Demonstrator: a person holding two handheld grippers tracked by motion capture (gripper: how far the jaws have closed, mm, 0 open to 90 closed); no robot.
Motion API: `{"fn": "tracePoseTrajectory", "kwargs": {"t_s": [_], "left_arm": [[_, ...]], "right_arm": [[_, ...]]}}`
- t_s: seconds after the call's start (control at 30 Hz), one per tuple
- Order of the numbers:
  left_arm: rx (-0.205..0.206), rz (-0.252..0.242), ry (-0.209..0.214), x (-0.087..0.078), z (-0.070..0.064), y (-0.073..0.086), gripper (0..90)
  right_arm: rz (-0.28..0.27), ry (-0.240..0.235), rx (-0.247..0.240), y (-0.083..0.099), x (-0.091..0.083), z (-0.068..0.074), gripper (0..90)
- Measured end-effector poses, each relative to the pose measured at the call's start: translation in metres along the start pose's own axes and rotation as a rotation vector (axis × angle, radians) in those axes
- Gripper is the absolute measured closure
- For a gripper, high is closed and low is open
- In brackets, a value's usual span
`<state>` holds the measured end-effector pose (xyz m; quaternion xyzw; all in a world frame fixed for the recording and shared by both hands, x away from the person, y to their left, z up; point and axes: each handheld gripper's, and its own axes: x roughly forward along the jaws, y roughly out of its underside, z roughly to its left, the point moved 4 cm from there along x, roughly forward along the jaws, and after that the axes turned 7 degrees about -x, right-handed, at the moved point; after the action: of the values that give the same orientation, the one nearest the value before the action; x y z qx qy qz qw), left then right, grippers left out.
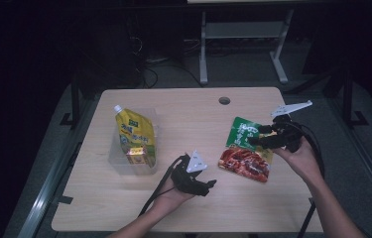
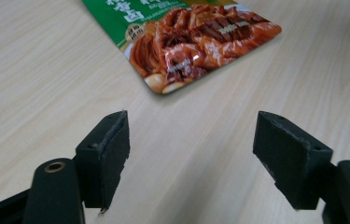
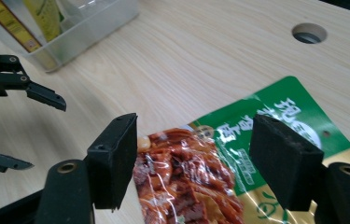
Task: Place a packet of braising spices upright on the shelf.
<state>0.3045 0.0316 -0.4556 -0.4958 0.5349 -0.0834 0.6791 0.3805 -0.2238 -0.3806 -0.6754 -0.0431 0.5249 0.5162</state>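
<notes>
Packet: the green-and-red food pouch (image 1: 245,150) lies flat on the table (image 1: 188,119), right of centre, well apart from the clear bin (image 1: 133,144) holding the yellow pouch (image 1: 134,131).
Long axis: we see it run from the far green end to the near red end, slightly slanted.
Right gripper (image 3: 196,154): ours hovers just over the pouch, jaws wide apart, holding nothing.
Left gripper (image 2: 191,149): also wide open and empty, pointing at the pouch's red end from nearby.
Nearer hand: we judge the right.
</notes>
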Motion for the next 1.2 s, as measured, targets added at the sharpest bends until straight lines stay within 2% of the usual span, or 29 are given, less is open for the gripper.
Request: {"fn": "tracePoseTrajectory", "kwargs": {"t_s": [0.27,0.53,0.6,0.87,1.2], "left_arm": [[0.011,-0.003,0.006,0.013,0.0,-0.016,31.7],[0.012,-0.002,0.015,0.026,0.003,-0.028,36.8],[0.006,-0.002,0.018,0.03,0.003,-0.032,38.2],[0.002,0.011,0.022,0.045,0.004,-0.042,43.0],[-0.001,0.033,0.034,0.068,0.002,-0.049,56.0]], "right_arm": [[0.006,0.018,0.045,0.007,-0.002,-0.013,29.5],[0.02,0.04,0.066,0.01,0.0,-0.023,28.1],[0.027,0.039,0.09,0.011,-0.001,-0.027,27.8],[0.042,0.068,0.11,0.008,-0.005,-0.041,26.8],[0.075,0.103,0.185,0.023,0.006,-0.061,26.6]]}}
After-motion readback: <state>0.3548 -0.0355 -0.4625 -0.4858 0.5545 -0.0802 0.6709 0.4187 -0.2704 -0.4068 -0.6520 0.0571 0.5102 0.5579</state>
